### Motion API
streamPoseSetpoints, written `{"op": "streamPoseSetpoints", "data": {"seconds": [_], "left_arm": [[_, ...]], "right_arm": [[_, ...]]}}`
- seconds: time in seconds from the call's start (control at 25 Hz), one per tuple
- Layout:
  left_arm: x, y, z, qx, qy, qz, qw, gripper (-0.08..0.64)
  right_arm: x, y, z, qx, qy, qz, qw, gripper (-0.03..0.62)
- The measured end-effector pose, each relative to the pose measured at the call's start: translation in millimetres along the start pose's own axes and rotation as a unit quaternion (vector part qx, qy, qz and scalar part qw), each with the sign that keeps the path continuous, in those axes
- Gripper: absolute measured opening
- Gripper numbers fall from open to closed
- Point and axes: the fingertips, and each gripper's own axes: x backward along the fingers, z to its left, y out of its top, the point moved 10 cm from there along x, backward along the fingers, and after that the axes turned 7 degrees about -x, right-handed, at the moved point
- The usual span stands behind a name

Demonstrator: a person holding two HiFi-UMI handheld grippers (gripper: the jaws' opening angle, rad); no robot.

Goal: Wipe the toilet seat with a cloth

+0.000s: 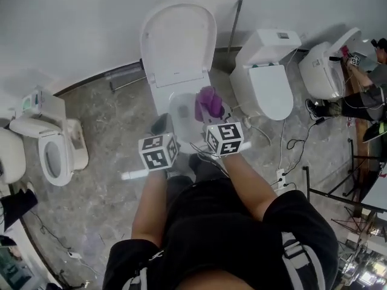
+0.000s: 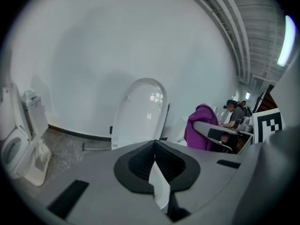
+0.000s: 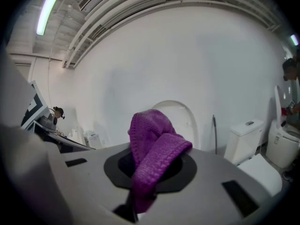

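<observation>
Nearest, the person stands over the toilet with both forearms stretched forward, a marker cube on each tool. The left hand-held gripper (image 2: 156,150) has its jaws pressed together with nothing between them, and in the head view it hangs over the left edge of the bowl. The right hand-held gripper (image 3: 151,168) is clamped on the purple cloth (image 3: 152,139), which bunches up past the jaw tips in a folded lump. In the head view that cloth sits above the right side of the toilet seat (image 1: 179,101) and apart from it. As I judge it, no wiping is going on at this moment, and the pictures do not show whether any of the seat is already wiped. At the least, the cloth has yet to be brought down onto the ring and drawn around it. The lid (image 1: 178,41) stands upright against the wall, so the seat is exposed and nothing lies on it; only the empty left tool hangs near the wiping path. On the floor by the person's feet lies a white tube (image 1: 133,175), and cables (image 1: 284,156) trail to the right. Beyond stand a closed toilet (image 1: 269,86) just right, a small toilet (image 1: 54,153) at left, a pole (image 1: 234,23) leaning on the wall, and another person (image 1: 363,89) far right beside a further toilet.
</observation>
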Motion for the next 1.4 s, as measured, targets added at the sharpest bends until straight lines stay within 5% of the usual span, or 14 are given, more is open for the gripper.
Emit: {"op": "streamPoseSetpoints", "data": {"seconds": [0.32,0.76,1.4], "left_arm": [[51.7,55.9,-29.1,-0.054,-0.009,-0.038,0.9978,0.009],[74.0,76.5,-96.1,-0.058,0.028,-0.088,0.9941,0.009],[104.4,74.9,-144.0,-0.087,0.055,-0.100,0.9897,0.009]], "right_arm": [[52.7,58.1,27.1,-0.001,-0.004,-0.053,0.999,0.055],[102.8,112.0,-8.6,0.047,0.026,-0.083,0.995,0.055],[147.2,120.3,-26.0,0.019,0.047,-0.101,0.994,0.055]]}}
